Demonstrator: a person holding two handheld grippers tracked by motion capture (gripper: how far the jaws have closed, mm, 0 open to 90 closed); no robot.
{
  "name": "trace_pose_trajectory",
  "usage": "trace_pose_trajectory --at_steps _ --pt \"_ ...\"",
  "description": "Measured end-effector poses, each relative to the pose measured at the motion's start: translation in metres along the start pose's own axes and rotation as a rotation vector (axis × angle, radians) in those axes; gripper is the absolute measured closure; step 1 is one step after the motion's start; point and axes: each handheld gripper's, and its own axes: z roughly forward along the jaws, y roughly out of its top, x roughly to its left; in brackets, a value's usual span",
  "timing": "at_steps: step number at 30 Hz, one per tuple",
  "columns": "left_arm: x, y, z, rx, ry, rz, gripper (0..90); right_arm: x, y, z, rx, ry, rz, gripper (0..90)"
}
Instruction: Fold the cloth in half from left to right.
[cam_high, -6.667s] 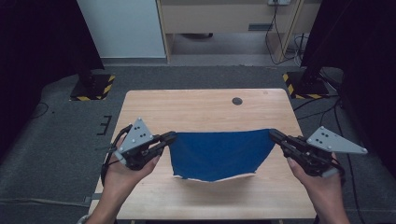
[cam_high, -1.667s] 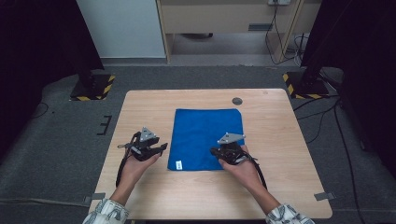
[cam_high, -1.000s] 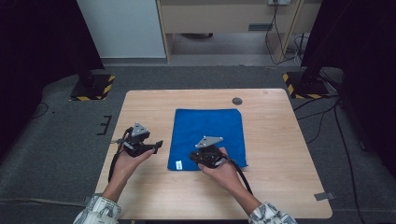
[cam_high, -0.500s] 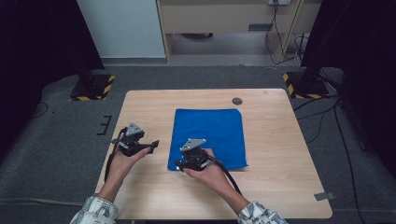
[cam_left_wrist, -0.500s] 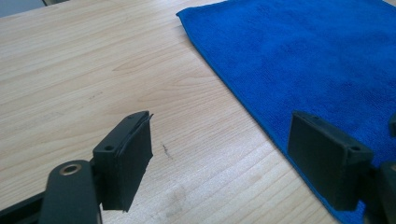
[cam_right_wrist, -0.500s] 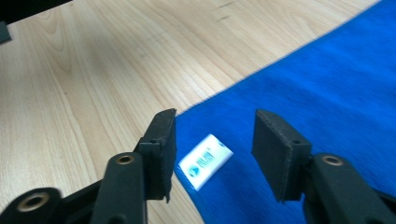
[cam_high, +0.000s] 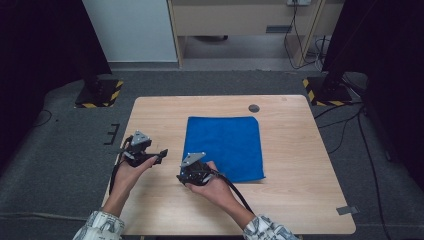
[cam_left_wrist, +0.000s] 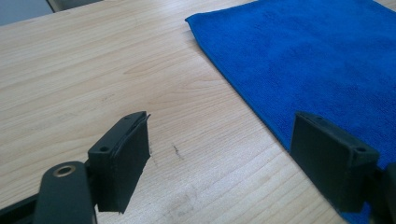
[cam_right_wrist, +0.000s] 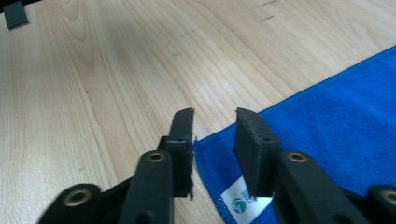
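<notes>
the right gripper (cam_right_wrist: 212, 135) has its jaws narrow, just been closing, over the cloth (cam_high: 225, 146) corner with the white label (cam_right_wrist: 243, 200), not yet pinching it. the left gripper (cam_left_wrist: 219, 154) has its jaws wide, just been opening, nothing between them, at the cloth's 9 o'clock edge. the cloth lies flat mid-surface (cam_high: 300, 150).
</notes>
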Motion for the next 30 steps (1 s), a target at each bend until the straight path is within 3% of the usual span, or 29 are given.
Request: trace_pose_trajectory --at_steps 2,5,10,12,16,21,23,24,25,28,30 --pt "0.001 0.0 -0.001 0.0 0.001 0.001 19.6 0.002 0.0 0.003 0.011 0.007 -0.008 74.2" --pt "0.001 -0.001 -0.001 0.0 0.002 -0.001 19.6 0.004 -0.001 0.006 0.021 -0.001 -0.017 74.0" --pt "0.001 -0.001 -0.001 -0.001 0.003 0.0 19.6 0.004 -0.002 0.01 0.035 -0.018 -0.014 61.4" --pt "0.001 -0.001 0.0 -0.002 0.003 0.0 19.6 0.004 -0.003 0.015 0.043 -0.016 -0.012 50.7" --pt "0.0 0.0 0.001 -0.004 -0.001 0.0 19.6 0.004 -0.005 0.019 0.055 -0.03 -0.02 49.1" --pt "-0.001 0.002 0.002 -0.005 -0.003 0.001 19.6 0.004 -0.007 0.021 0.058 -0.051 -0.027 58.8" --pt "-0.001 0.004 0.003 -0.009 -0.006 -0.003 19.8 0.001 -0.008 0.02 0.053 -0.059 -0.026 65.9" --pt "-0.002 0.005 0.005 -0.015 -0.008 -0.006 20.0 0.0 -0.008 0.02 0.052 -0.071 -0.03 74.2" --pt "-0.002 0.005 0.005 -0.015 -0.008 -0.006 20.0 0.0 -0.008 0.02 0.052 -0.071 -0.03 74.2" --pt "-0.002 0.009 0.01 -0.016 -0.013 -0.009 20.4 -0.004 -0.008 0.02 0.044 -0.087 -0.015 86.7" --pt "-0.002 0.013 0.016 -0.022 -0.02 -0.017 21.0 -0.005 -0.008 0.019 0.043 -0.08 -0.007 87.3"
